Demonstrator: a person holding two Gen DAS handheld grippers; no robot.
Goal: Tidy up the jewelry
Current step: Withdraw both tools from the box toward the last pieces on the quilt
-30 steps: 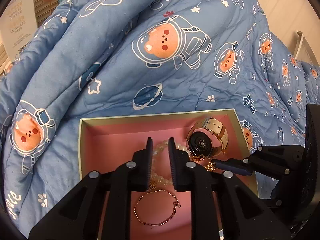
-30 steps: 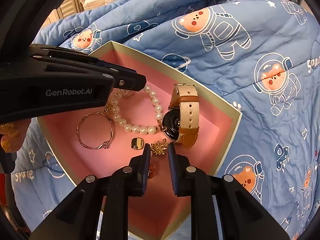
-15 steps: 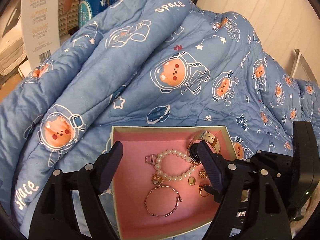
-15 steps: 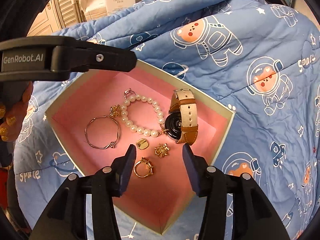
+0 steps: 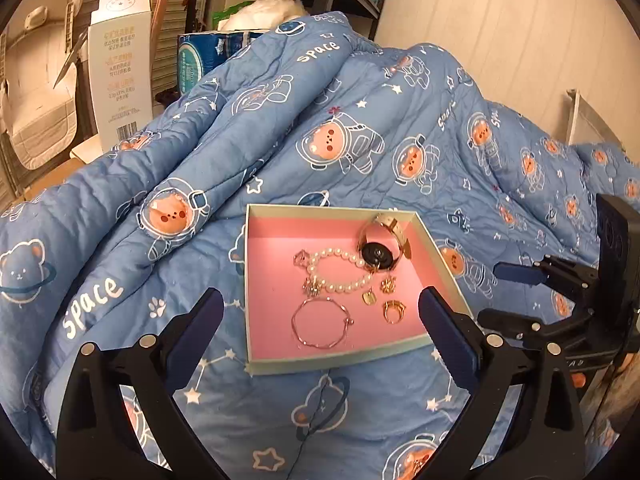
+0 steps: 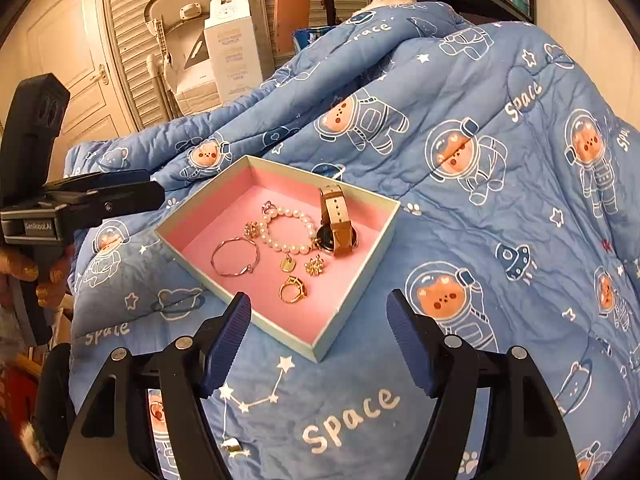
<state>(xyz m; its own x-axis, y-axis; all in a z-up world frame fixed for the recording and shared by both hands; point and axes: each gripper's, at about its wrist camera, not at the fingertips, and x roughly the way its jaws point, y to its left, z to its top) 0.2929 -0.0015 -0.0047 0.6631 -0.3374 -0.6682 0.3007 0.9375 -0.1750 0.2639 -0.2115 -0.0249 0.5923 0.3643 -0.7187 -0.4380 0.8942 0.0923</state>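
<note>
Watching for a stray piece and a tippy box

Both tools empty, jaws opening: left tool (image 5: pixel 320 322), right tool (image 6: pixel 318 316). Pink-lined box (image 6: pixel 356 280) sits on soft quilt (image 6: pixel 480 220), holding pearl bracelet (image 6: pixel 286 230), watch (image 6: pixel 336 226), bangle (image 6: pixel 235 258), ring (image 6: pixel 293 289). Small gold item (image 6: pixel 232 445) lies on quilt near right tool, outside box. Risks: it slips into a fold; pressing the rim tilts box, spilling contents.

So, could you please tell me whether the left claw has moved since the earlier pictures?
Yes. The left claw has pulled back and up from the pink box: it was inside at the pearl bracelet, and now stands at the near rim, jaws opening, empty.
</note>
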